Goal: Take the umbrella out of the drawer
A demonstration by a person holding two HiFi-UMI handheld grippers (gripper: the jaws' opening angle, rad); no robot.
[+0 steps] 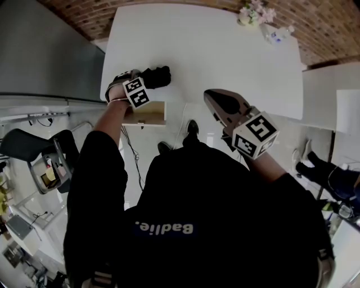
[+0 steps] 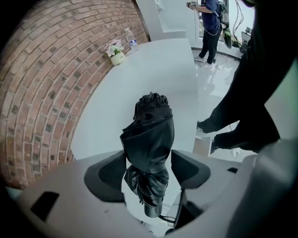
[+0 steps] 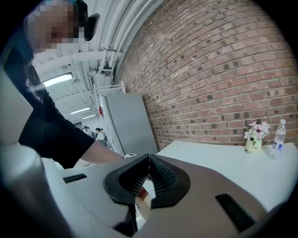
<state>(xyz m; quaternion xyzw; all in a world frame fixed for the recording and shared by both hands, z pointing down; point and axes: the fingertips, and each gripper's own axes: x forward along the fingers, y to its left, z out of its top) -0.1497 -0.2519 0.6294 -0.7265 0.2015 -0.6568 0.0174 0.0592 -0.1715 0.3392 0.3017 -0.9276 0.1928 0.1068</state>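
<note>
A folded black umbrella (image 1: 156,76) lies on the white table (image 1: 225,50) near its front left edge. My left gripper (image 1: 142,80) points steeply down over it. In the left gripper view the umbrella (image 2: 151,132) runs between the jaws of the left gripper (image 2: 149,163), which stand open with narrow gaps at the pads (image 2: 111,173). Below the table's edge a small wooden drawer (image 1: 146,115) stands pulled out. My right gripper (image 1: 212,98) hovers in the air before the table, shut and empty; in its own view the right gripper (image 3: 148,159) has its jaws met at the tips.
A flower pot (image 1: 250,14) and a water bottle (image 1: 277,35) stand at the table's far right by the brick wall. A grey cabinet (image 1: 45,50) is left of the table and a chair (image 1: 39,157) on the floor. Another person (image 2: 212,23) stands in the distance.
</note>
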